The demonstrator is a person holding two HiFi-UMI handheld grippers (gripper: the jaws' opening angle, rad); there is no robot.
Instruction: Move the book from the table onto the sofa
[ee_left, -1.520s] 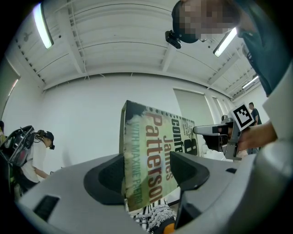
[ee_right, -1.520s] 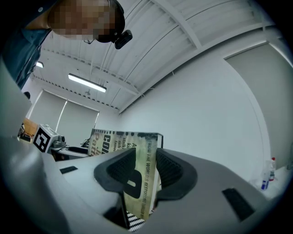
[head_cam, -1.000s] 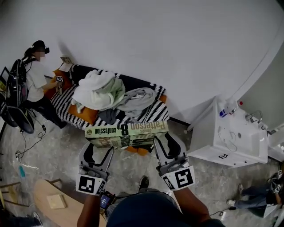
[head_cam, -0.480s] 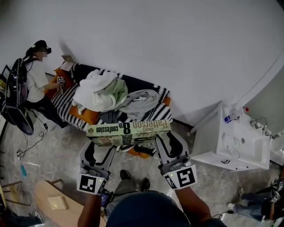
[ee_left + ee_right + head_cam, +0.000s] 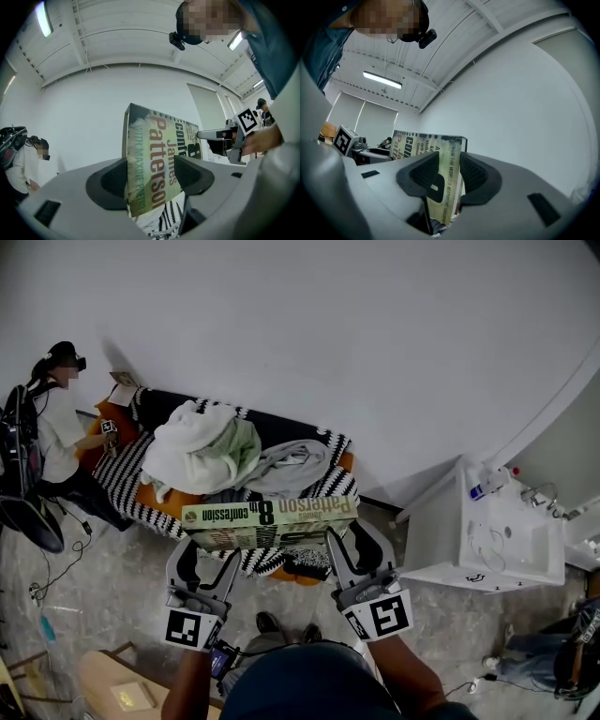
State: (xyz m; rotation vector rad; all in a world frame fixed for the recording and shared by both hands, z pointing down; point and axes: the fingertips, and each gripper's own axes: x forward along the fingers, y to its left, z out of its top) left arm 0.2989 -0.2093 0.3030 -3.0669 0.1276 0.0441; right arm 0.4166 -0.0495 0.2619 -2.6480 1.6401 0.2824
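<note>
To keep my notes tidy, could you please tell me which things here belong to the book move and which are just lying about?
In the job: book, held by the left gripper and right gripper; striped sofa.
Just lying about: heap of clothes, orange cushion, white cabinet, seated person.

I see the book (image 5: 270, 521), a thick tan-green paperback with dark and rust-red lettering, held level in the air by both ends, spine up toward me. It hangs near the front edge of the sofa (image 5: 339, 486), which has a black-and-white striped cover and orange cushions.
</note>
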